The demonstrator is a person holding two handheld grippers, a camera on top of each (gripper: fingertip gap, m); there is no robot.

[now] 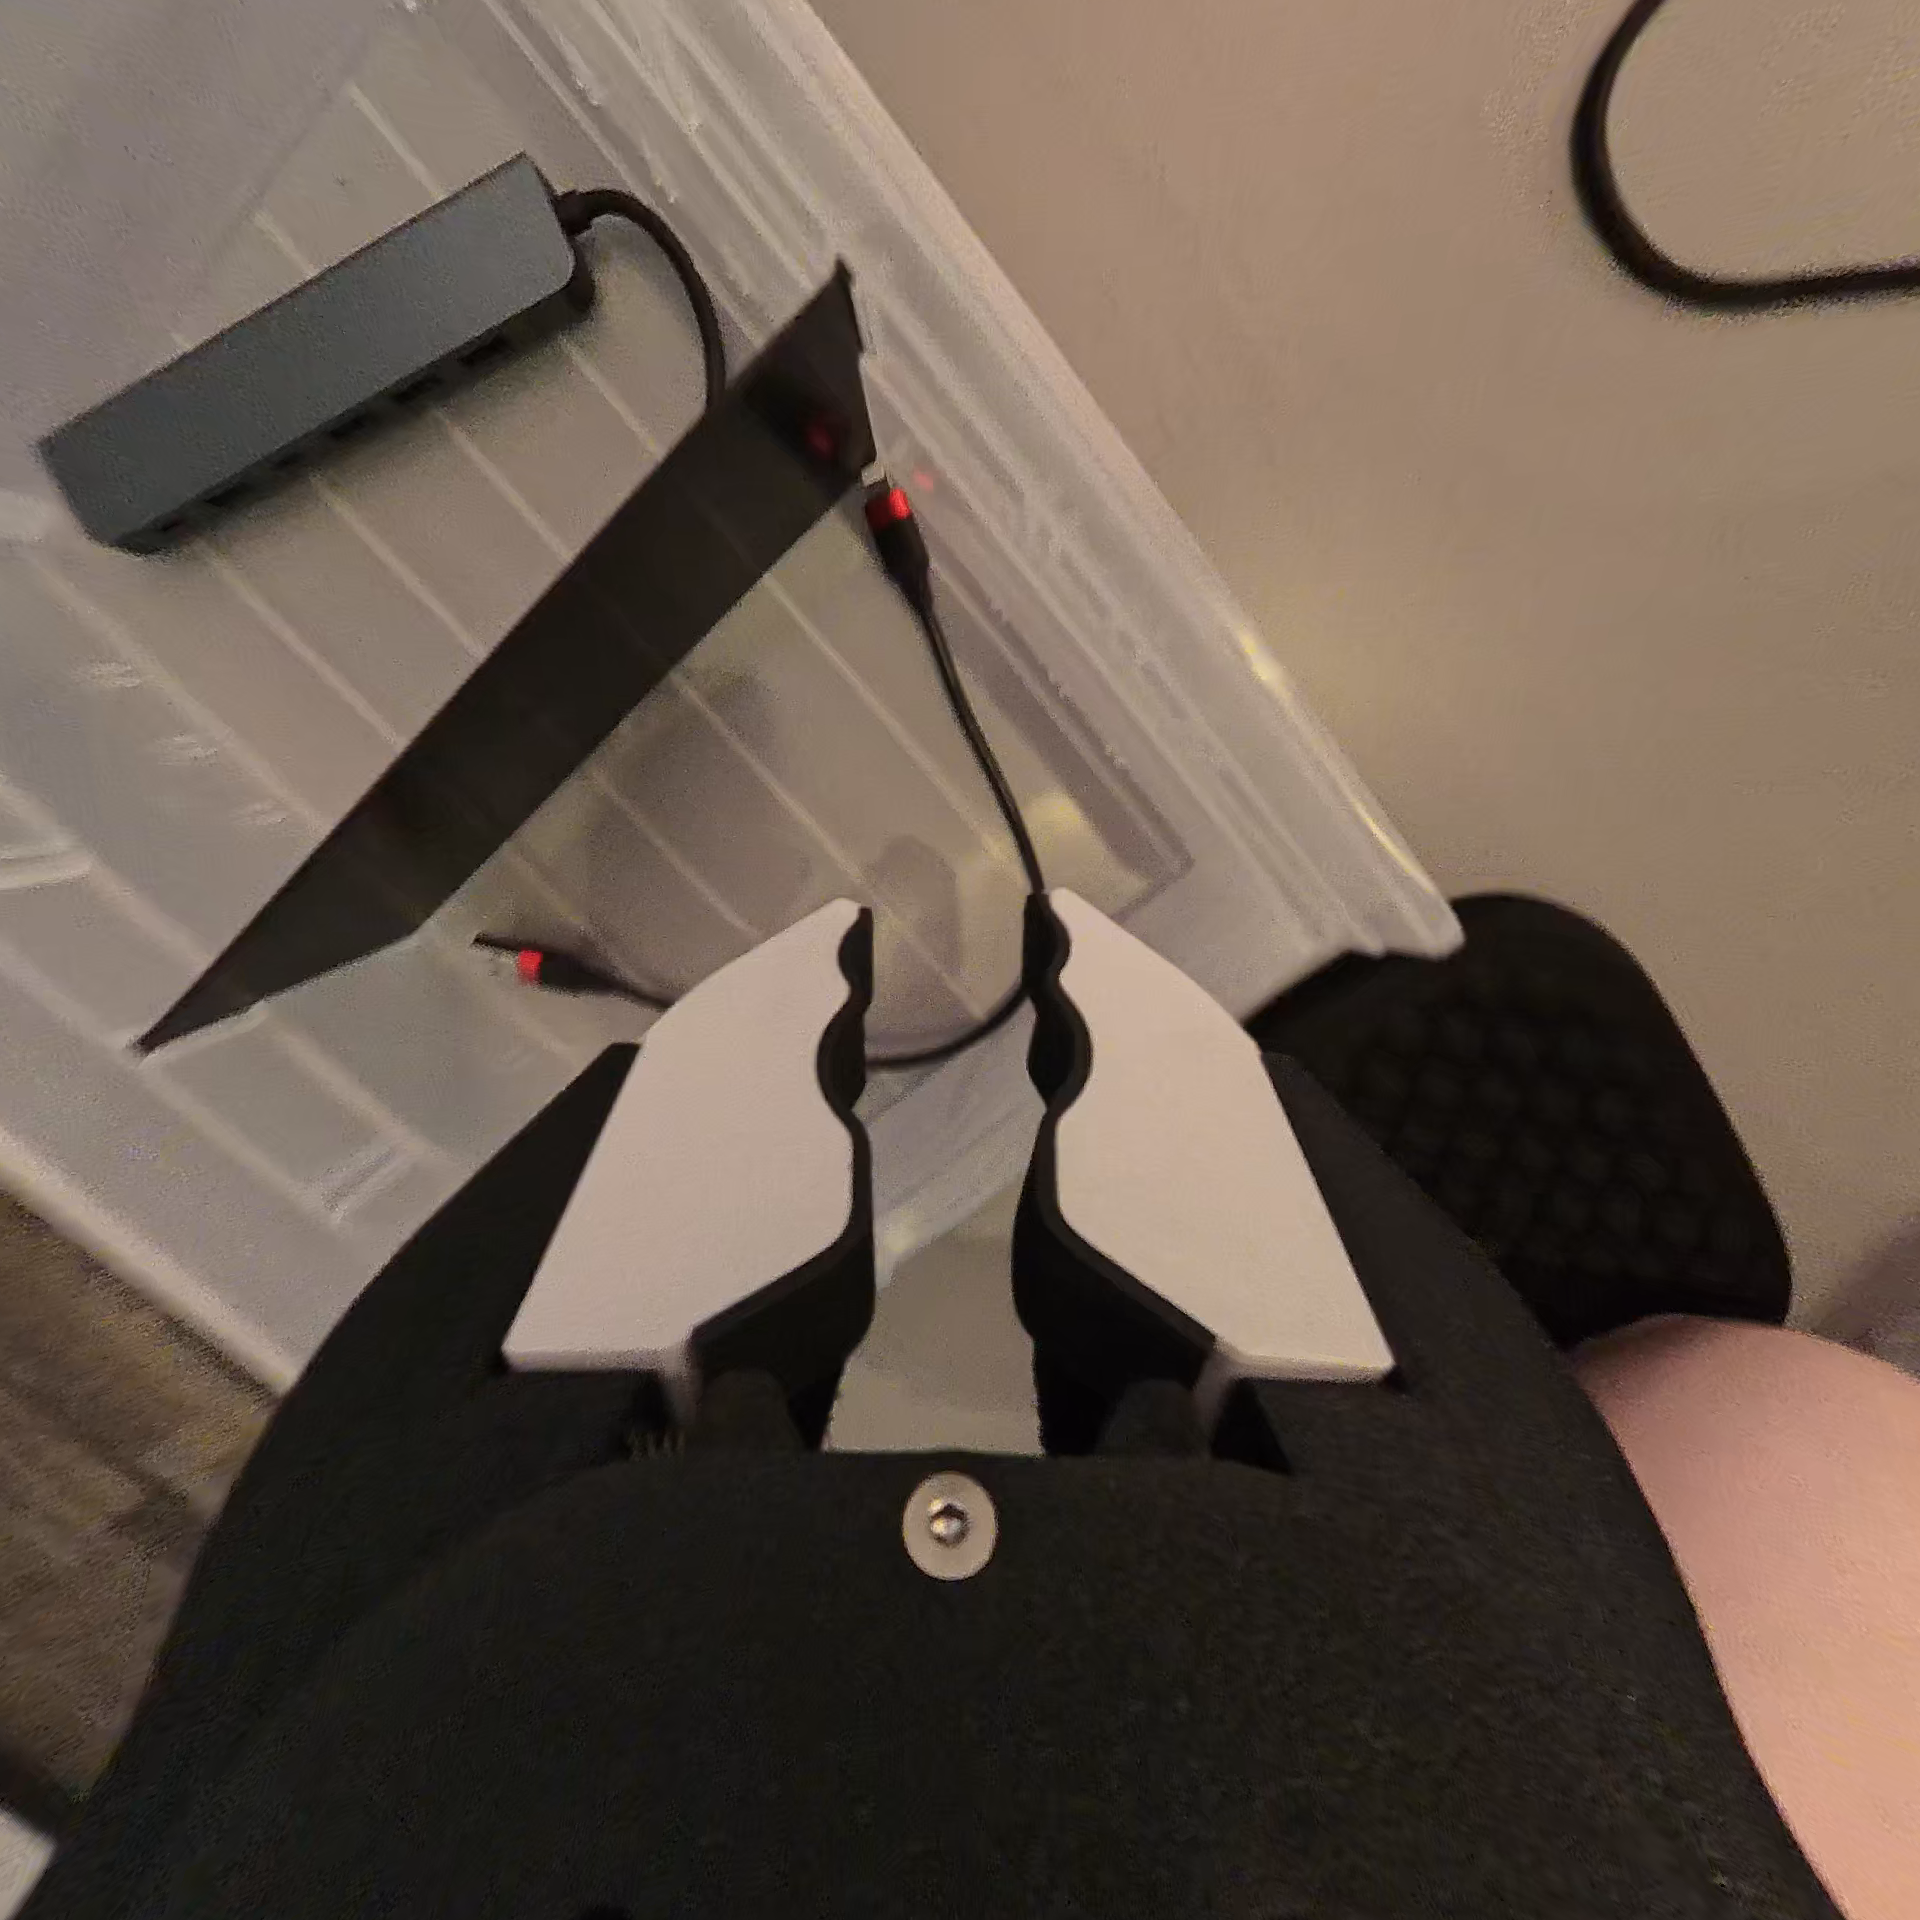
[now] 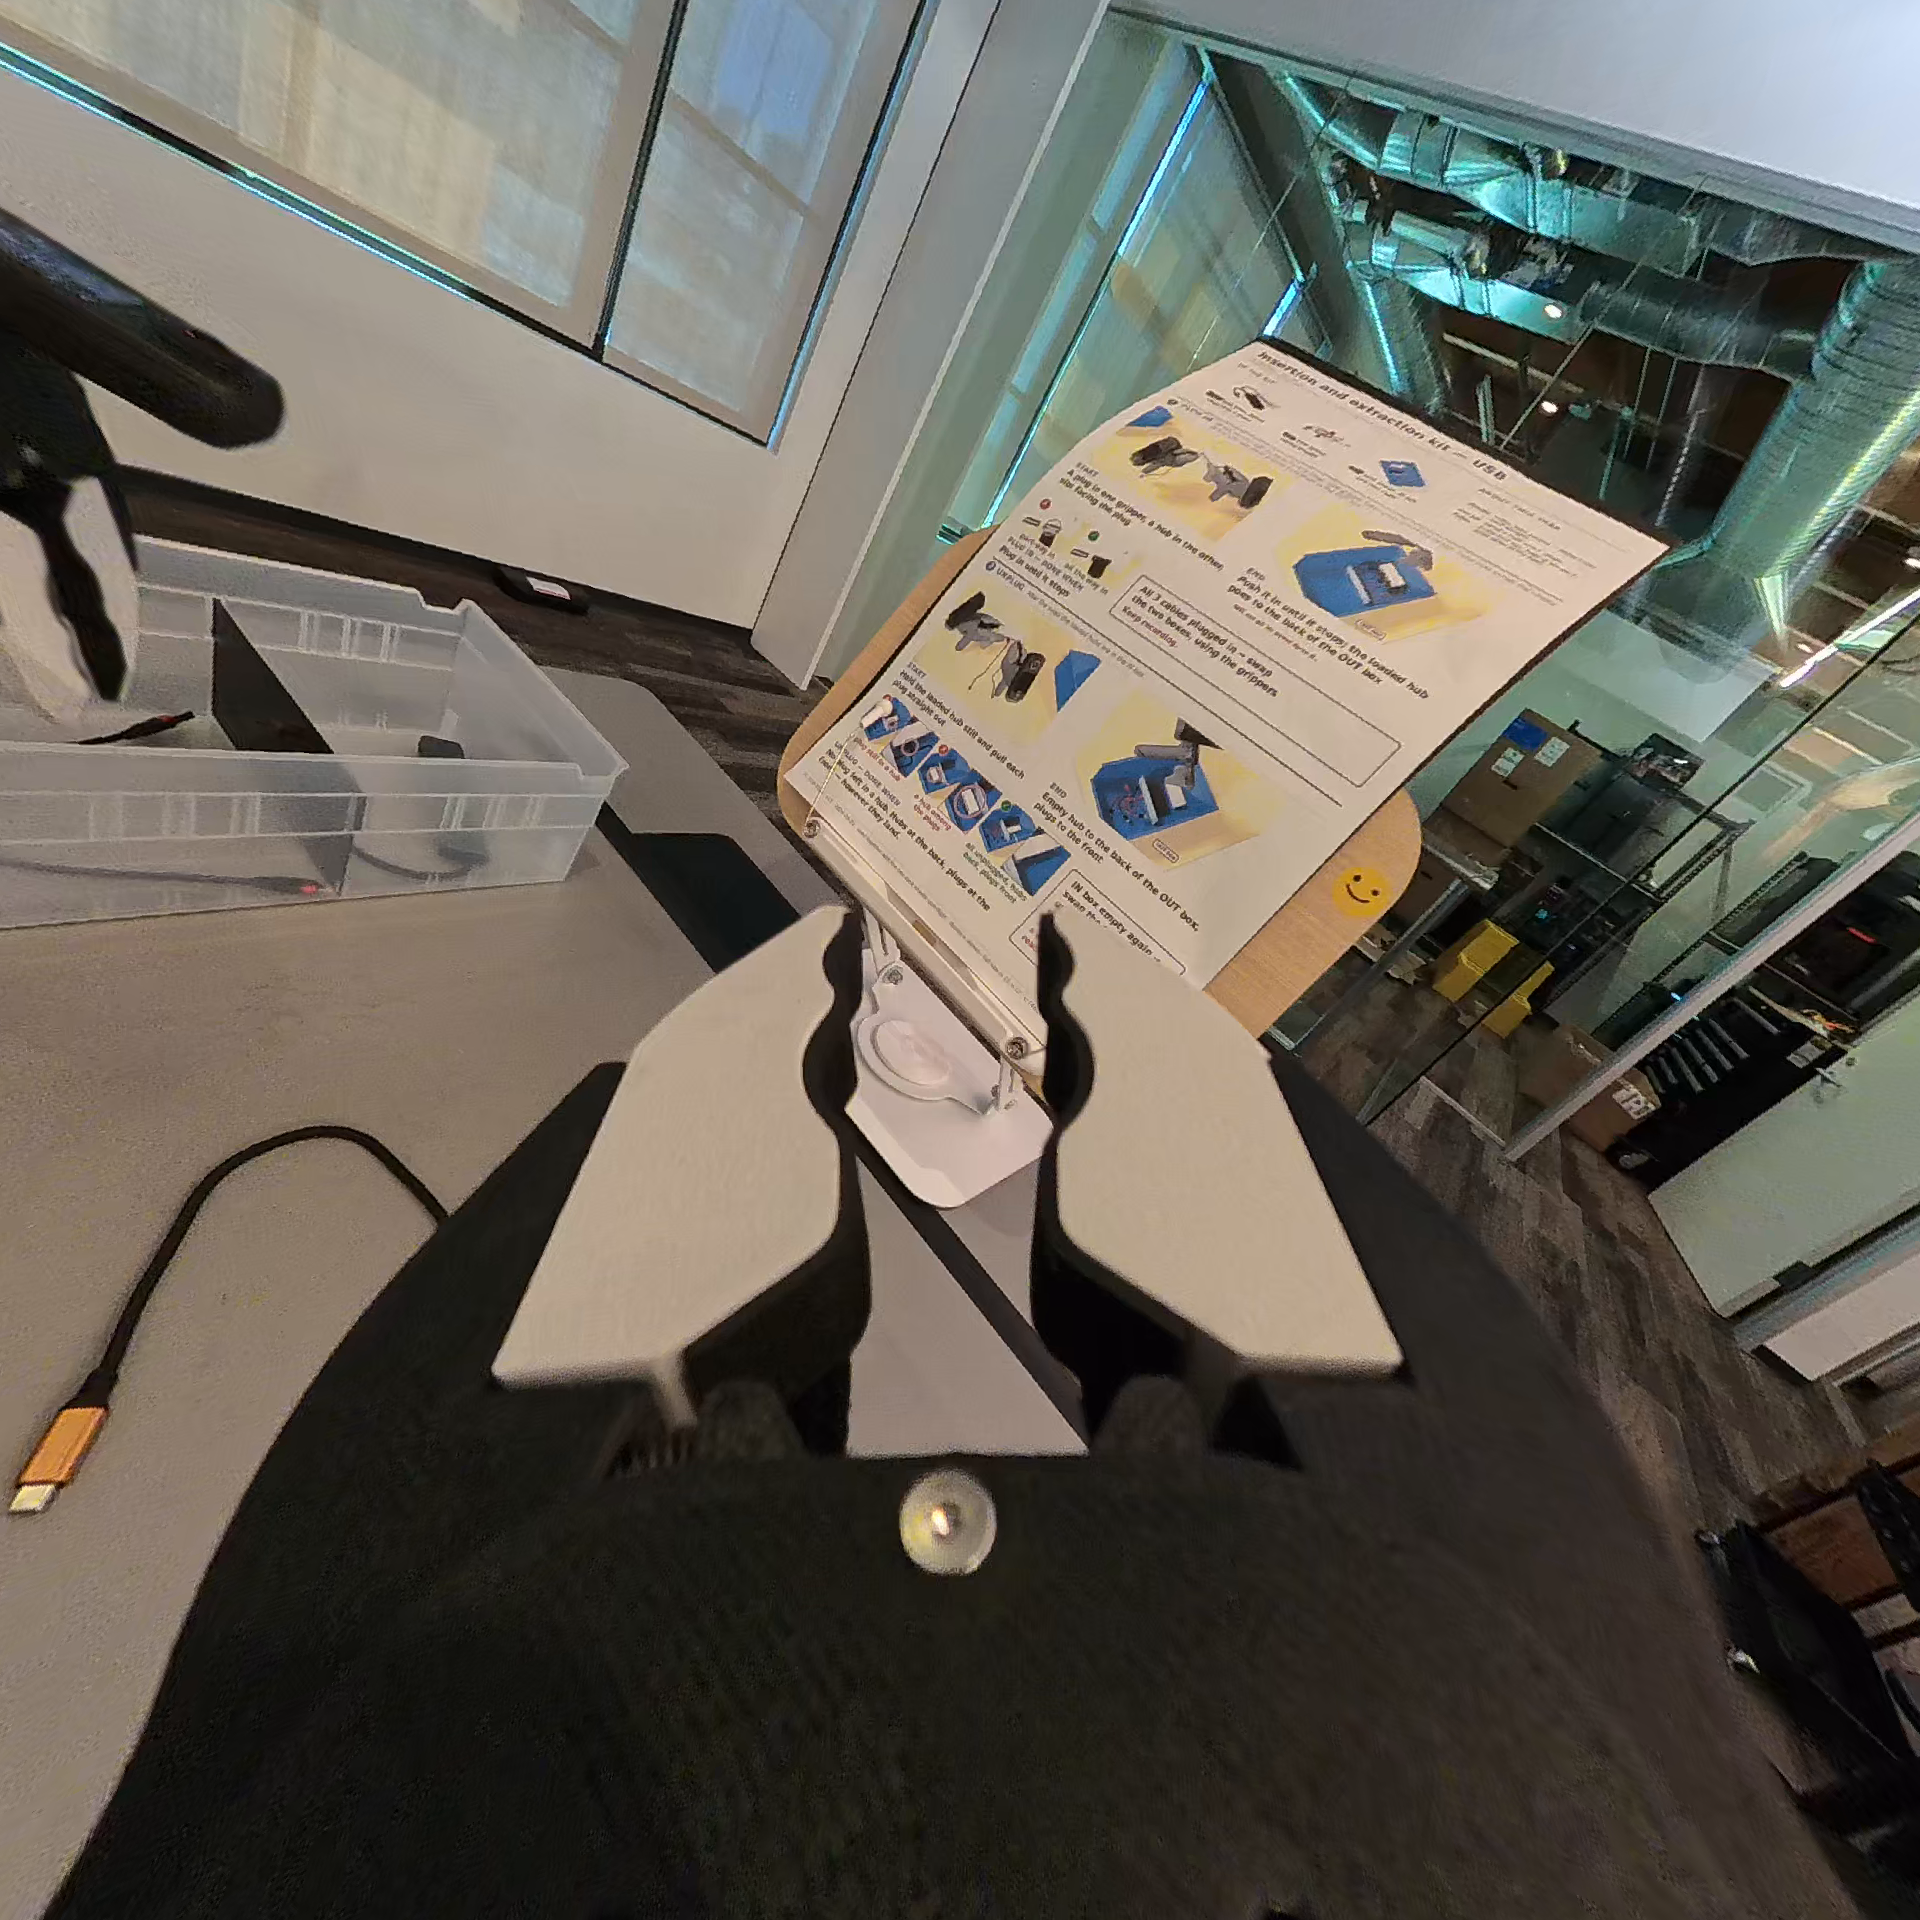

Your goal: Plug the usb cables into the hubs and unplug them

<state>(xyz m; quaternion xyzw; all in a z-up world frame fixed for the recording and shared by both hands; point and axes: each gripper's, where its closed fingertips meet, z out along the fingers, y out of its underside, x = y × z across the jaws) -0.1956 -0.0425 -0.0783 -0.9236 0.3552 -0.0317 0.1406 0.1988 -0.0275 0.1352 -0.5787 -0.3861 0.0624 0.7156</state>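
Observation:
In the left wrist view my left gripper [image 1: 951,909] is open and empty above a clear plastic bin [image 1: 1091,540] with a black divider [image 1: 582,665]. A grey USB hub [image 1: 312,364] lies in the far compartment, its black lead curling behind the divider. A black cable with a red plug [image 1: 888,509] lies in the near compartment, plug end at the divider, and runs under my right fingertip. A second red plug [image 1: 530,964] lies to the left. My right gripper [image 2: 948,925] is open and empty, raised over the table edge, away from the bin [image 2: 520,727].
A black cable with an orange plug [image 2: 62,1444] lies on the grey table [image 2: 312,1039], and its loop [image 1: 1662,208] shows beside the bin. An instruction sheet on a wooden stand [image 2: 1195,665] stands ahead of my right gripper. My left gripper [image 2: 73,582] hangs over the bin. Spacing between my two grippers at the tips: around 45 centimetres.

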